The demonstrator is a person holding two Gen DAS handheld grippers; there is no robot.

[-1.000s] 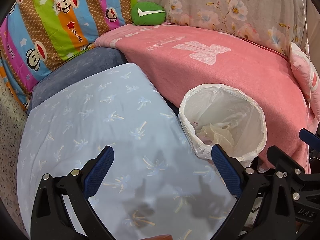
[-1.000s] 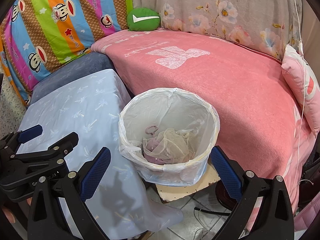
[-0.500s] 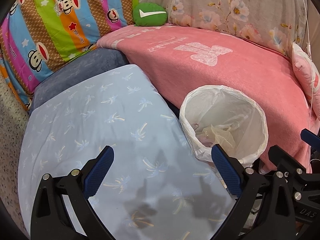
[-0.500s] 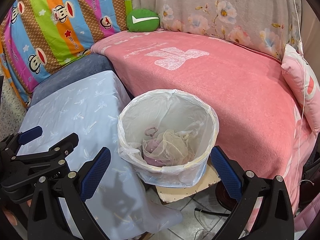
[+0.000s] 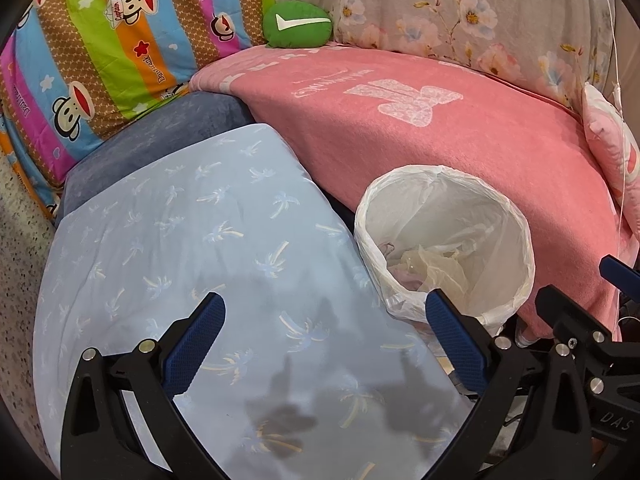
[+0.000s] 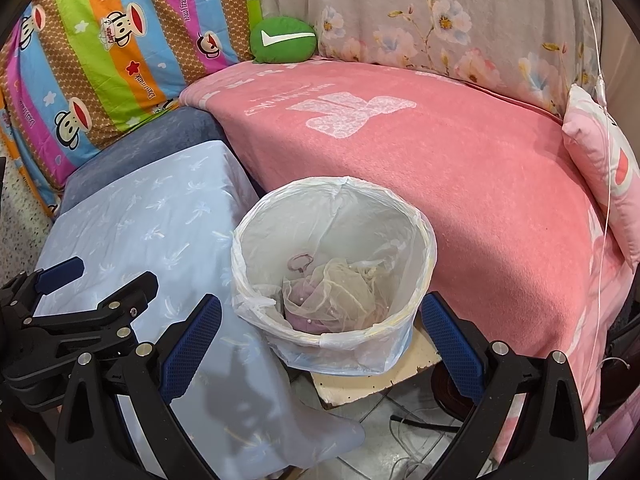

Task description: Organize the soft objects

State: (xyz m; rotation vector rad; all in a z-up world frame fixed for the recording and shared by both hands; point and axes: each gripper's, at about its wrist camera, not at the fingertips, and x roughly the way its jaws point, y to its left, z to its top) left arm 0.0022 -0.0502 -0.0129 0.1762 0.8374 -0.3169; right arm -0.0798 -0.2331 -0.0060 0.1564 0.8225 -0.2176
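A green round cushion [image 5: 298, 25] with a white tick mark lies at the back of the pink blanket [image 5: 440, 128], also seen as the green cushion [image 6: 283, 39] in the right wrist view. My left gripper [image 5: 324, 320] hangs open and empty above a light blue palm-print cloth [image 5: 192, 248]. My right gripper [image 6: 320, 320] stands open and empty just in front of a white lined bin [image 6: 400, 208]. Inside the bin lie a cream mesh cloth [image 6: 340, 284] and a purple soft item [image 6: 300, 292]. A pink pillow [image 6: 600, 160] rests at the blanket's right end.
A striped monkey-print quilt [image 5: 100, 40] and a floral sheet [image 5: 460, 12] back the seat. A dark blue cushion [image 5: 160, 136] lies under the blue cloth. The bin stands on a worn board [image 6: 360, 384] over tiled floor with cables [image 6: 420, 428]. A thin white cord [image 6: 604, 160] hangs at right.
Both views have shifted slightly; the bin and bedding sit a little lower in frame in the left wrist view. Both grippers stay open and empty.
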